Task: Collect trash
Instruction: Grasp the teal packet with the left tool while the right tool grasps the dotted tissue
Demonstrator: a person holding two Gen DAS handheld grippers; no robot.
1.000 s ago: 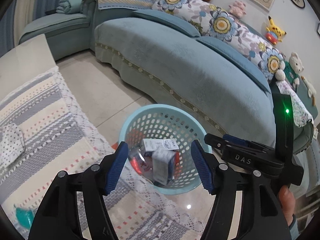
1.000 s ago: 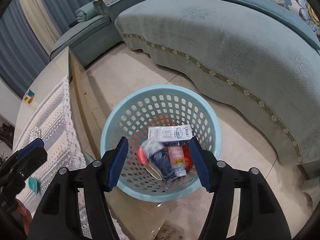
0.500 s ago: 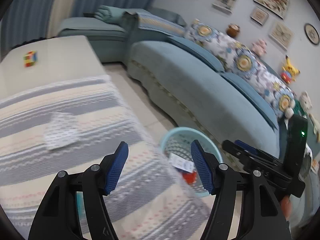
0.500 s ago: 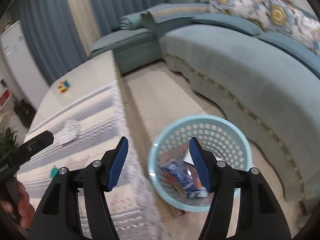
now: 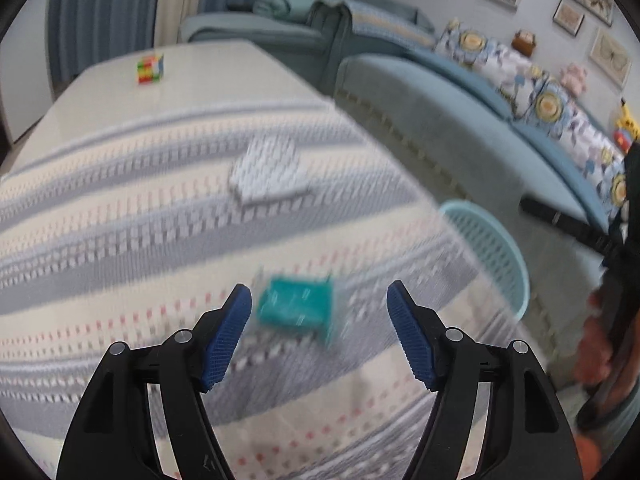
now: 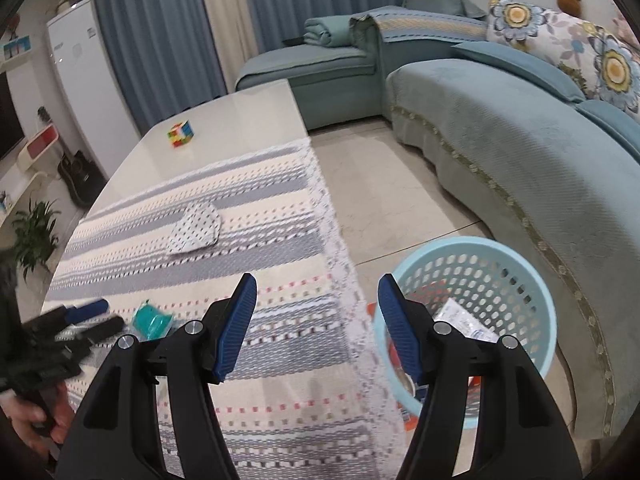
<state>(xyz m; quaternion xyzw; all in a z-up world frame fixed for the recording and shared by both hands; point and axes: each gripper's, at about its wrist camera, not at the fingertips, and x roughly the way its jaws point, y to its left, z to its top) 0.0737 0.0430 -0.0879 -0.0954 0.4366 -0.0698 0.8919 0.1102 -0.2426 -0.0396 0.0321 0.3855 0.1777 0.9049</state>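
A second ago both hand-held grippers looked down into the basket; now both views have swung over the tabletop [image 6: 248, 108] and its striped cloth [image 6: 280, 208]. The left hand-held gripper [image 5: 319, 314] has its jaws apart with nothing clamped, and they have just been opening wider. A teal wrapper [image 5: 296, 307] lies on the cloth between and just beyond its blue pads, not touched by them; the left view is blurred, so its finer detail cannot be made out. In the right view the same wrapper [image 6: 152, 322] sits close in front of the left hand-held gripper's tips [image 6: 86, 320]. The right hand-held gripper [image 6: 313, 312] also stands apart and empty, as wide as before, over the cloth's lace edge. The basket [image 6: 532, 276] is on the floor beside the tabletop, near the sofa [image 6: 500, 140], and now lies to the right of the right jaws instead of between them; packets show inside it. A dotted white packet [image 6: 196, 228] lies further up the cloth, and a puzzle cube [image 6: 181, 133] rests on the bare tabletop beyond
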